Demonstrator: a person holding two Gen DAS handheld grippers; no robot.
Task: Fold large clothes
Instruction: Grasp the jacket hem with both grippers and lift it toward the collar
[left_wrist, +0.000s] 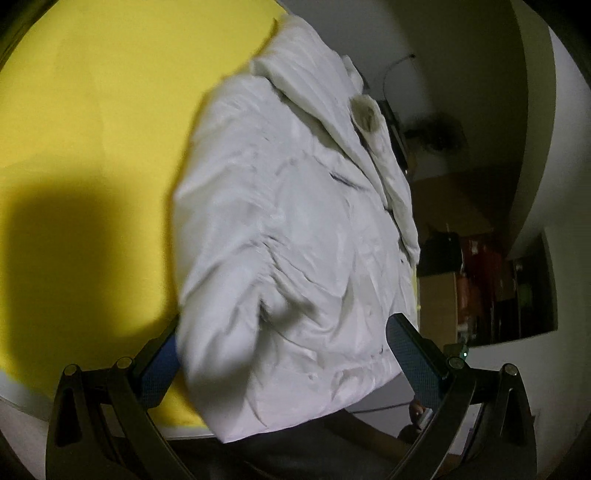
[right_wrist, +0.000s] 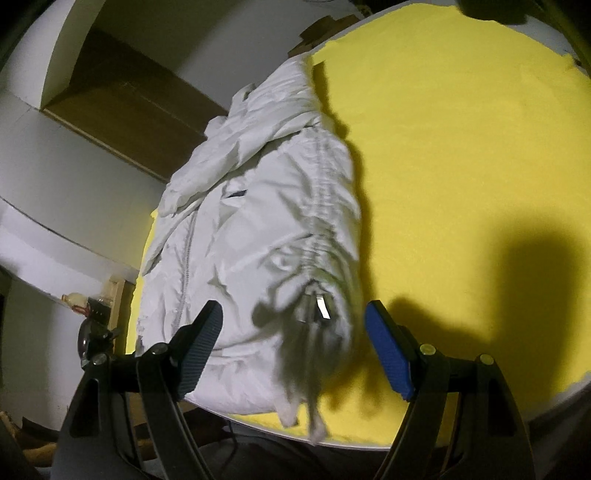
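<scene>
A white puffy jacket (left_wrist: 295, 221) lies on a yellow table (left_wrist: 92, 110), its hem at the near edge and its collar far away. A sleeve is folded across its front. My left gripper (left_wrist: 280, 354) is open, its blue-padded fingers (left_wrist: 413, 358) either side of the near hem, holding nothing. In the right wrist view the jacket (right_wrist: 258, 221) shows a zipper and a gathered seam, with a blurred cuff and cords hanging over the table (right_wrist: 461, 147) edge. My right gripper (right_wrist: 295, 343) is open around that cuff end, not closed on it.
The table's near white edge (right_wrist: 351, 441) runs under both grippers. Beyond the jacket are white walls, a brown cabinet (right_wrist: 122, 99) and dark shelves with red items (left_wrist: 480, 280). A bottle (right_wrist: 75, 299) stands on a ledge at left.
</scene>
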